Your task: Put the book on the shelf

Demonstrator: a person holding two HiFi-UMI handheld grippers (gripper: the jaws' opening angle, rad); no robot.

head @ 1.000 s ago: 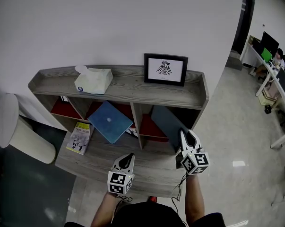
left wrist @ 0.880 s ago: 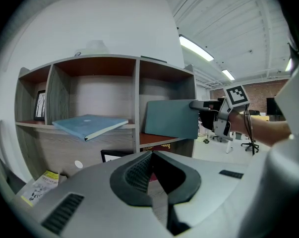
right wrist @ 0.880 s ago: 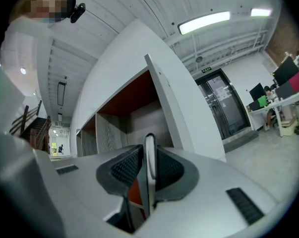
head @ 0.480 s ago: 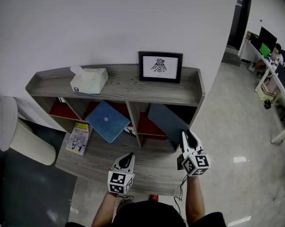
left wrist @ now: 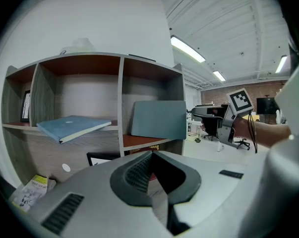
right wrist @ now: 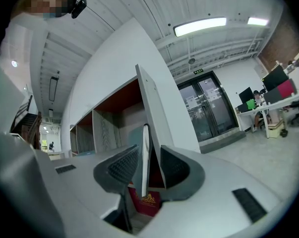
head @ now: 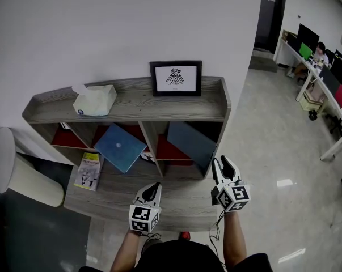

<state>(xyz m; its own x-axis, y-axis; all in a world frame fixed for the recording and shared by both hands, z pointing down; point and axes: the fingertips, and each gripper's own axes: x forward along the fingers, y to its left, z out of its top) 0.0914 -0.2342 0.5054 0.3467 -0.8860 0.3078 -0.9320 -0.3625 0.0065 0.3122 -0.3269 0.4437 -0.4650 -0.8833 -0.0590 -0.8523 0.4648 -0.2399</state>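
**A:** What is being done at the fingers of the right gripper (right wrist: pixel 148 155)?

**B:** Its 2 jaws are being opened. The thin edge of the grey-blue book (right wrist: pixel 145 143) is standing between the pads (right wrist: pixel 120 166), with a gap showing on 1 side, so it is not being squeezed.

**A:** And the left gripper (left wrist: pixel 151 155)?

**B:** Its jaws are being held together on nothing, low before the shelf's front edge.

**A:** Where is the book being left?

**B:** It is being propped at a tilt in the rightmost compartment of the shelf (head: pixel 136 103).

**A:** What is being judged as remaining?

**B:** Placement is being judged nearly done; only full release and withdrawal are being left.
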